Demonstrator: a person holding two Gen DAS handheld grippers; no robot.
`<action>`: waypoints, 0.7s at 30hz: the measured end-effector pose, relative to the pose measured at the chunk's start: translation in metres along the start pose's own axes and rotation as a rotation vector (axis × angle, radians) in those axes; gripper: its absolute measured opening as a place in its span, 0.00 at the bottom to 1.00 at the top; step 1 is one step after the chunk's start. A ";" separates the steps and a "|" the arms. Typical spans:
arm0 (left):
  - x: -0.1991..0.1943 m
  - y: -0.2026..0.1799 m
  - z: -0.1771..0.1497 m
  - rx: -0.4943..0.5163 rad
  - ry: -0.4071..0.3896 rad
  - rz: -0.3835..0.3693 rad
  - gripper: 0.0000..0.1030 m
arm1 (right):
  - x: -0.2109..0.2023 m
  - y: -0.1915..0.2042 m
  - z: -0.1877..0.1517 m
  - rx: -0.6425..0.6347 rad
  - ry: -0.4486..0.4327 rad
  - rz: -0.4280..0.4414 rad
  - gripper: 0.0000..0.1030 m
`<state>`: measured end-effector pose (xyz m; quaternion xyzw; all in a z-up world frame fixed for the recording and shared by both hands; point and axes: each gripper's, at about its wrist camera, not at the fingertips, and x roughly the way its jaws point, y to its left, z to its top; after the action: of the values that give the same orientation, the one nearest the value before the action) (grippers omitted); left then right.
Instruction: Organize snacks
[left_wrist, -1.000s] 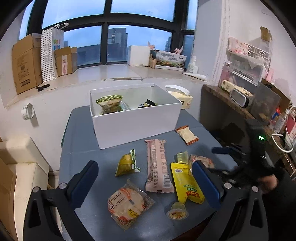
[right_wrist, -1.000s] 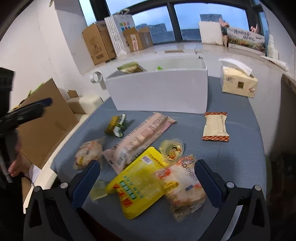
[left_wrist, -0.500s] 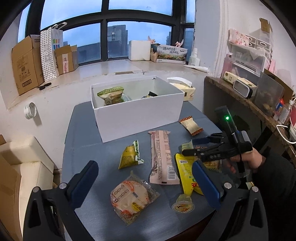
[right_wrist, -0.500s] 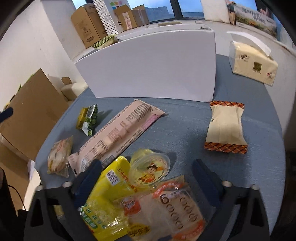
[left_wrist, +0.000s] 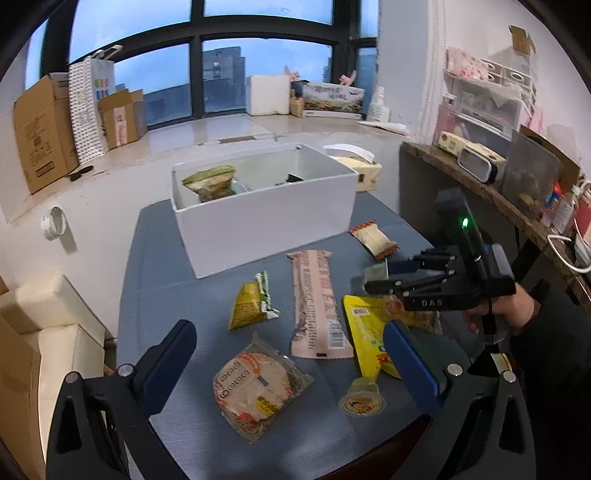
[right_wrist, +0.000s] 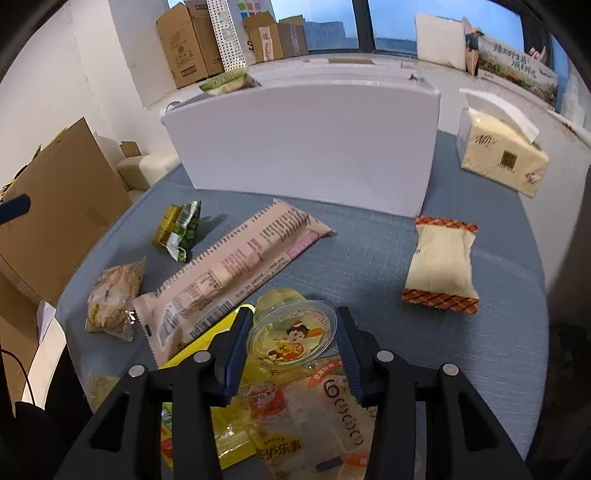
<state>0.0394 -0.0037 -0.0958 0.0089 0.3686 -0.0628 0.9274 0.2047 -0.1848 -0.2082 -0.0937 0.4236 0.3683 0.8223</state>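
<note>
Snacks lie on a blue table in front of a white box (right_wrist: 306, 144). My right gripper (right_wrist: 291, 328) is low over the near pile, its jaws closing with a clear jelly cup (right_wrist: 291, 332) between them, and both pads touch its rim. The cup rests on a cracker pack (right_wrist: 325, 417) and a yellow packet (left_wrist: 369, 339). In the left wrist view the right gripper (left_wrist: 376, 277) reaches in from the right. My left gripper (left_wrist: 288, 332) stands open and empty above a round cracker pack (left_wrist: 255, 387).
A long pink wrapper (right_wrist: 236, 269), a yellow-green pouch (right_wrist: 177, 229) and a cream packet with orange ends (right_wrist: 439, 266) lie before the box. A second jelly cup (left_wrist: 362, 400) sits near the table's front edge. A tissue box (right_wrist: 498, 155) stands far right.
My right gripper came down and forward over the near pile, and its wide jaws narrowed around the jelly cup. The left gripper stayed open and barely moved.
</note>
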 end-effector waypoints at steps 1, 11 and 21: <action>0.001 -0.003 -0.001 0.011 0.005 -0.001 1.00 | -0.005 0.002 0.000 -0.003 -0.009 -0.002 0.48; 0.018 -0.043 -0.028 0.161 0.091 -0.112 1.00 | -0.087 0.017 -0.011 0.047 -0.121 -0.078 0.48; 0.063 -0.072 -0.061 0.226 0.218 -0.114 1.00 | -0.124 0.019 -0.039 0.114 -0.152 -0.110 0.48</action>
<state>0.0338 -0.0778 -0.1813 0.0990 0.4575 -0.1549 0.8700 0.1208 -0.2550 -0.1345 -0.0419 0.3745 0.3039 0.8750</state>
